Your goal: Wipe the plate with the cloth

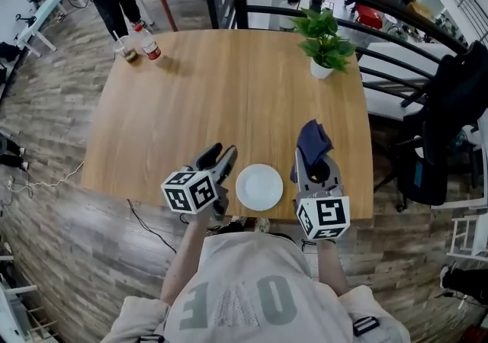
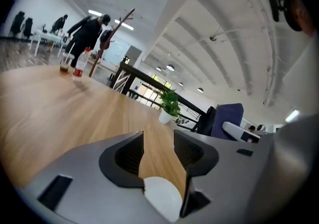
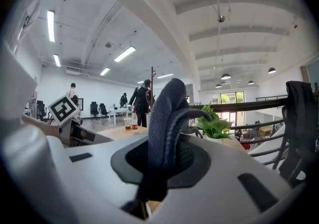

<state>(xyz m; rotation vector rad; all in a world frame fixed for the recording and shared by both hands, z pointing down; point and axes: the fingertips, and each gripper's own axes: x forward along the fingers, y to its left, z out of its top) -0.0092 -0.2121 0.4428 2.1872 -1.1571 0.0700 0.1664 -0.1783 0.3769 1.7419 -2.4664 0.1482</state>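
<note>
**Bring the cloth down flat and steady the plate first**

We have the round white plate (image 1: 259, 187) lying bare on the light wooden table (image 1: 229, 90), close to the table edge nearest us. Both tools sit either side of the plate. The left gripper (image 1: 219, 158) is just left of the plate and released, with its jaws standing well apart and nothing pressed between them. In the left gripper view (image 2: 158, 156) only a sliver of the plate (image 2: 162, 198) shows low in the gap. We cannot tell whether it touches either jaw.

The right gripper (image 1: 313, 157) is just right of the plate and clenched on the dark blue cloth (image 1: 313, 139). In the right gripper view (image 3: 159, 161) the cloth (image 3: 167, 118) stands up out of the jaws in a bunched fold rather than hanging below them.

We judge that no wiping has begun, since the cloth is beside the plate and not on it. To do this step well:

- Tip the right gripper so that the loose fold, not the hard jaw tips, meets the plate.
- Start at the plate's far rim and sweep in overlapping arcs toward its centre.
- Press lightly, because the plate will probably slide on the smooth wood.
- Rest or close the left gripper on the plate's left rim so it stays put.
</note>
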